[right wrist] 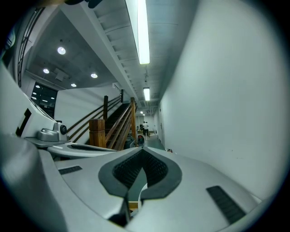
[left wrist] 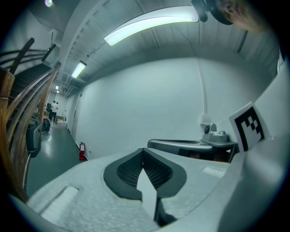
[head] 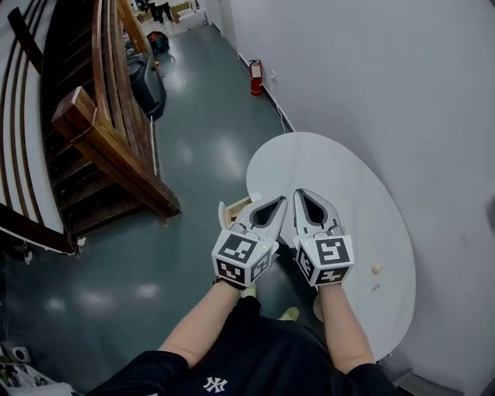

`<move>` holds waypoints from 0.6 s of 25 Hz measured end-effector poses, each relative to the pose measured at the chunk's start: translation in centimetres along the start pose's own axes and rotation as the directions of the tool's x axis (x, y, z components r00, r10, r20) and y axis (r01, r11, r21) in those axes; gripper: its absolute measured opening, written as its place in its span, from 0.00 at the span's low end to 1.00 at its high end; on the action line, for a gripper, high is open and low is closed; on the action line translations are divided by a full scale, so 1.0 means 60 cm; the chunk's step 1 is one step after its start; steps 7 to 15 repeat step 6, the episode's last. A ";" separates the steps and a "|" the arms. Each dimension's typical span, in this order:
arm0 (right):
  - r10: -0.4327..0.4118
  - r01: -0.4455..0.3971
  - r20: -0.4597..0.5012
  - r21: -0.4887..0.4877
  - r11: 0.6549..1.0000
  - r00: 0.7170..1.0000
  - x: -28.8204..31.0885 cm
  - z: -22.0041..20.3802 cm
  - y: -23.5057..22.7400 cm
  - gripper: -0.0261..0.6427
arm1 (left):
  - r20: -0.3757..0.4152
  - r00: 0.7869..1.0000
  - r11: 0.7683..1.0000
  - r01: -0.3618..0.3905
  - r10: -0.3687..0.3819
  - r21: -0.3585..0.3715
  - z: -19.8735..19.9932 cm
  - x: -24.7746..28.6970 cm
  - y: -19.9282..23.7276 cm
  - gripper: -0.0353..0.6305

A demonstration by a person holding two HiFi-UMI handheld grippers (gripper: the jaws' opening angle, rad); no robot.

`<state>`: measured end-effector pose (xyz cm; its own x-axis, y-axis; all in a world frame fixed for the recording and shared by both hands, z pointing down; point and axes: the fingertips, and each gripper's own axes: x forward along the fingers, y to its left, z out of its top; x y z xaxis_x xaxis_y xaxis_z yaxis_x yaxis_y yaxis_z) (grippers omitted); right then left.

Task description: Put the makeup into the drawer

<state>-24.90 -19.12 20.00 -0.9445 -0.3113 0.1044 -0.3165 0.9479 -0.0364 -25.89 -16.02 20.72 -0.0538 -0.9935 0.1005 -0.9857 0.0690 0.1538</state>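
In the head view both grippers are held up side by side over the near part of a white oval table (head: 340,166). My left gripper (head: 280,200) is shut with nothing between its jaws, and its tips meet in the left gripper view (left wrist: 143,150). My right gripper (head: 300,192) is shut and empty as well (right wrist: 142,149). A small pale item (head: 377,268) lies on the table near its right edge, to the right of the right gripper. A light wooden box (head: 234,209), perhaps the drawer, peeks out below the left gripper at the table's left edge.
A white wall (head: 402,93) runs along the table's right side. A dark wooden staircase (head: 100,147) stands at the left across a green floor (head: 193,155). A red fire extinguisher (head: 256,77) sits by the wall farther back. People stand far down the corridor (head: 162,9).
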 end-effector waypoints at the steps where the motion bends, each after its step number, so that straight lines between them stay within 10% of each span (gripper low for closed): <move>1: 0.000 0.000 0.001 0.001 1.000 1.000 -0.004 0.000 0.000 0.06 | 0.002 1.000 1.000 0.003 -0.003 0.000 0.000 -0.001 -0.005 0.07; 15: -0.003 0.003 0.004 0.000 1.000 1.000 -0.015 -0.013 -0.003 0.06 | 0.012 1.000 1.000 0.013 -0.013 0.008 -0.009 -0.004 -0.019 0.07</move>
